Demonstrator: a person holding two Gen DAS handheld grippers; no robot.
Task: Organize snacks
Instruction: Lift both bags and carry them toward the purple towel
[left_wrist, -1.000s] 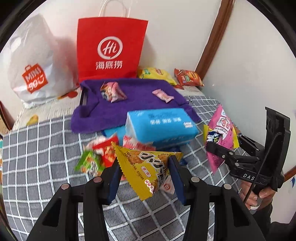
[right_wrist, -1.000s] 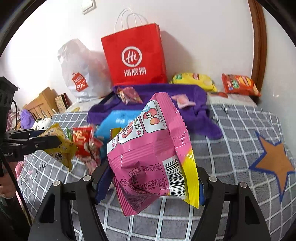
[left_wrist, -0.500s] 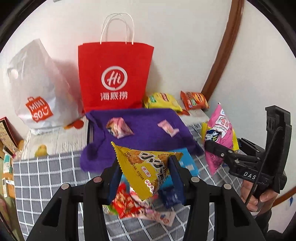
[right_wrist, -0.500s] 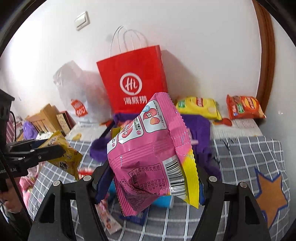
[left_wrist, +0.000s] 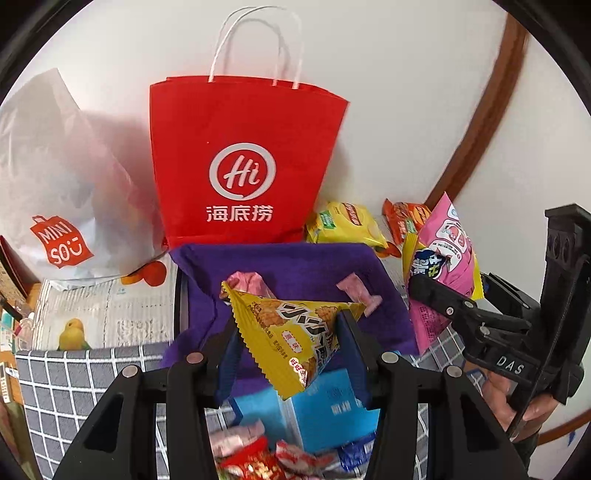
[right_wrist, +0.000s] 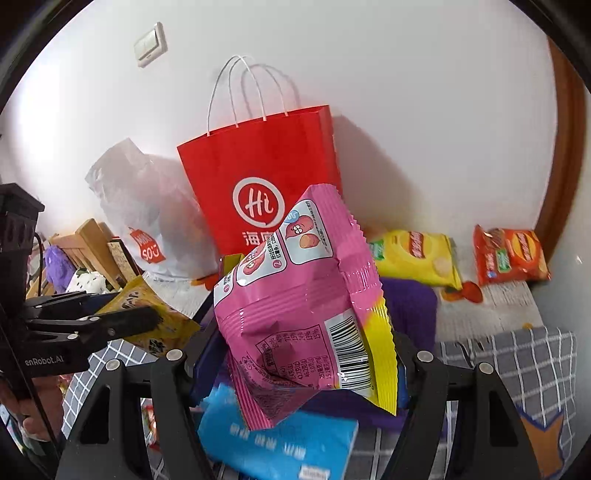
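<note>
- Red paper carrier bag (left_wrist: 243, 158) printed "Hi" stands against the wall; a white plastic "MINISO" bag (left_wrist: 55, 192) slumps beside it.
- Your left gripper (left_wrist: 288, 343) pinches a yellow triangular snack packet (left_wrist: 291, 332) above the purple towel (left_wrist: 295, 266).
- Your right gripper (right_wrist: 295, 369) clamps a pink barcoded snack pouch (right_wrist: 299, 314) above a blue tissue pack (right_wrist: 277, 439).
- Yellow (right_wrist: 413, 258) and orange (right_wrist: 509, 254) crisp bags lie by the wall.

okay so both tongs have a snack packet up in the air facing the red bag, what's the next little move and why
Probably carry the left tongs up and forward over the red paper bag. They grip the yellow packet below the bag's open rim; the right tongs hold the pink packet alongside.
</note>
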